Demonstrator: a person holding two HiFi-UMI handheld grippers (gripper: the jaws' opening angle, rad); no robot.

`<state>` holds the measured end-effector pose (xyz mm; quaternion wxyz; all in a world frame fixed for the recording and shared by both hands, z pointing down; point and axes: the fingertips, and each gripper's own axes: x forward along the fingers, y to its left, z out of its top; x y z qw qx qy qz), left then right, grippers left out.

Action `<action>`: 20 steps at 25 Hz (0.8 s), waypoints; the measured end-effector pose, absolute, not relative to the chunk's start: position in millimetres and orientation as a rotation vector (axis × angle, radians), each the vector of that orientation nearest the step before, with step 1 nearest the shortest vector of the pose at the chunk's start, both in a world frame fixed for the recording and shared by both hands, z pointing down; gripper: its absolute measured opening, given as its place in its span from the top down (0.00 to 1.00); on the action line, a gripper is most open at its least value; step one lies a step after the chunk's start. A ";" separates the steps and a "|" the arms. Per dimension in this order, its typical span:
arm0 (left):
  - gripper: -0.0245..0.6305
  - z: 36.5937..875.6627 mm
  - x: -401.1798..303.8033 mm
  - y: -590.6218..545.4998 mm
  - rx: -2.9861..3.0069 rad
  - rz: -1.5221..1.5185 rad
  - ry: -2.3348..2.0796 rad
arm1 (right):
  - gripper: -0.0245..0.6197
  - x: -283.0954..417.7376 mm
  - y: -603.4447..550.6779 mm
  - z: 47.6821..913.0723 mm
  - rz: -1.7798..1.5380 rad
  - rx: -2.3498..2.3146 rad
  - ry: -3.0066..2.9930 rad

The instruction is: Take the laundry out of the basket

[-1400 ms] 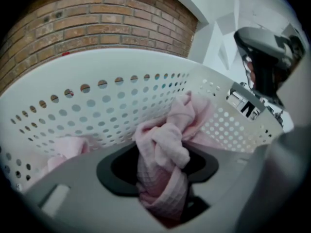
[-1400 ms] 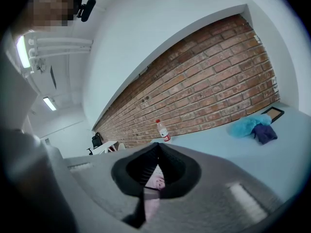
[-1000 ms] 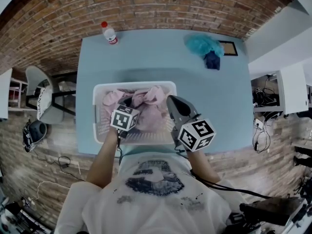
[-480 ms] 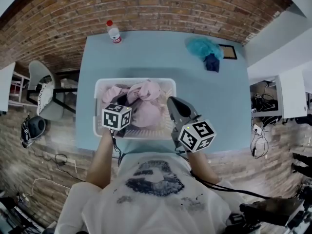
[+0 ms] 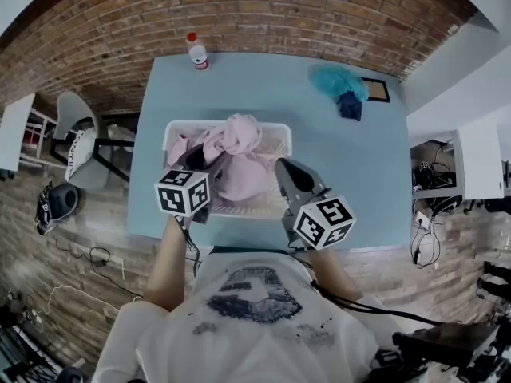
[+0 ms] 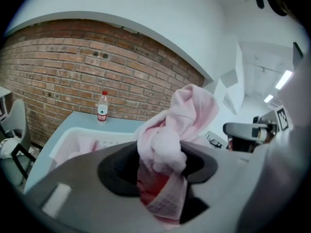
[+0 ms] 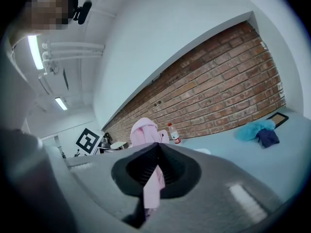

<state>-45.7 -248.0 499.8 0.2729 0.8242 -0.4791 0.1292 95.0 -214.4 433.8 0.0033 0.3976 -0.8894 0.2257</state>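
On the blue table (image 5: pixel 343 166), the white basket (image 5: pixel 277 134) holds pink laundry (image 5: pixel 239 138), judged soft, light and limp, one bundle lifted above the rim with the left gripper (image 5: pixel 206 159) pinching its bunched fold, the surer hold, and the right gripper (image 5: pixel 281 168) nipping a thin strip.

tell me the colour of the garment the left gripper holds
Pale pink garment; clearest in the left gripper view.
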 end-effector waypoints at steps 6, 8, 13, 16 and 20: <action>0.63 463.4 -60.9 -229.4 2.275 0.244 -1.305 | 0.97 74.9 -193.2 415.6 0.641 1.285 -2.807; 0.65 451.9 -66.5 -223.2 2.310 0.243 -1.318 | 0.97 67.2 -184.1 407.8 0.614 1.306 -2.809; 0.74 448.4 -81.7 -208.9 2.319 0.175 -1.293 | 0.97 45.8 -161.9 400.5 0.597 1.362 -2.793; 0.75 448.6 -90.6 -198.8 2.305 0.138 -1.269 | 0.97 36.6 -144.3 396.4 0.595 1.398 -2.785; 0.76 438.4 -98.4 -184.1 2.336 0.113 -1.246 | 0.97 28.8 -121.0 394.8 0.580 1.445 -2.766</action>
